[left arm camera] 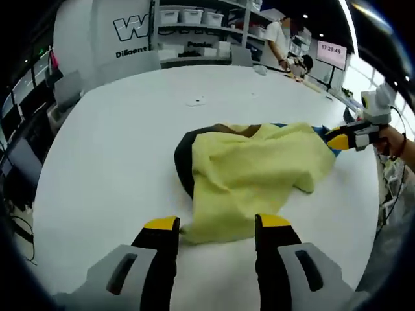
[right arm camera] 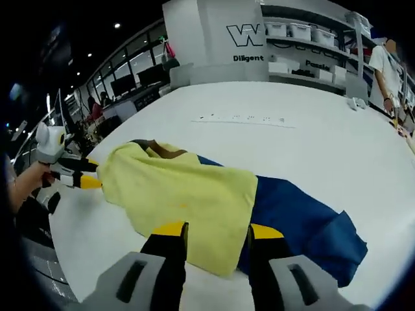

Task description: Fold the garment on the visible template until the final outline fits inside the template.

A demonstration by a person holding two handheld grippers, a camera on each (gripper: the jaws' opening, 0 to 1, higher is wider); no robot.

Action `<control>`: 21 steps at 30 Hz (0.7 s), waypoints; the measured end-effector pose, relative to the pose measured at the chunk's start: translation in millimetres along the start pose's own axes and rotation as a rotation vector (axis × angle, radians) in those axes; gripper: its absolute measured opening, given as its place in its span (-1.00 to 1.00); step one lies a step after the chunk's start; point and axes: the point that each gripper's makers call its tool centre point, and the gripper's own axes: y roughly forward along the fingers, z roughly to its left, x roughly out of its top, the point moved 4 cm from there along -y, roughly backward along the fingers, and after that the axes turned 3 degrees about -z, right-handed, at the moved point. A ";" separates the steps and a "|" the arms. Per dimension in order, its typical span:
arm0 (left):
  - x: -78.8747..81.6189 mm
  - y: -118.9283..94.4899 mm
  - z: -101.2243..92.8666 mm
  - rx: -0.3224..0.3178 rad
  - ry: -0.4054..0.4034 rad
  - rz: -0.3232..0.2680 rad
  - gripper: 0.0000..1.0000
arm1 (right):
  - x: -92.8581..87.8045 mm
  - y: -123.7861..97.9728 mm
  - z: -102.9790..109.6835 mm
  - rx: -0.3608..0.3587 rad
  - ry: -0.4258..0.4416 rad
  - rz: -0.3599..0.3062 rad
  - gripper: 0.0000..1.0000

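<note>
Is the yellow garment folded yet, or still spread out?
Partly folded. The yellow garment lies rumpled and doubled over the blue and dark cloth on the white table; no neat outline yet.

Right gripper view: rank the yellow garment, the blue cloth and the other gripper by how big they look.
1. yellow garment
2. blue cloth, its showing part looks smaller, though part lies under the yellow
3. left gripper at the garment's far corner, smallest, and farther from this camera

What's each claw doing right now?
Left claw: open, at the yellow garment's edge, holding nothing.
Right claw: open, straddling the yellow garment's edge, not clamped.
</note>
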 end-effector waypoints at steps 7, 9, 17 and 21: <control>-13.4 7.8 -7.4 -0.008 -0.049 0.046 -0.05 | -28.4 -0.8 2.5 -0.053 -0.004 0.057 -0.57; -15.0 9.3 -9.2 -0.008 -0.050 0.052 -0.15 | -30.0 -0.4 1.6 -0.068 0.000 0.060 -0.64; -15.4 12.3 -9.9 0.004 -0.023 0.048 -0.49 | -31.2 -1.5 -3.6 -0.100 0.015 0.066 -0.93; -15.7 11.6 -13.9 -0.004 -0.004 0.048 -0.72 | -29.2 -3.5 -6.4 -0.112 -0.001 0.059 -1.00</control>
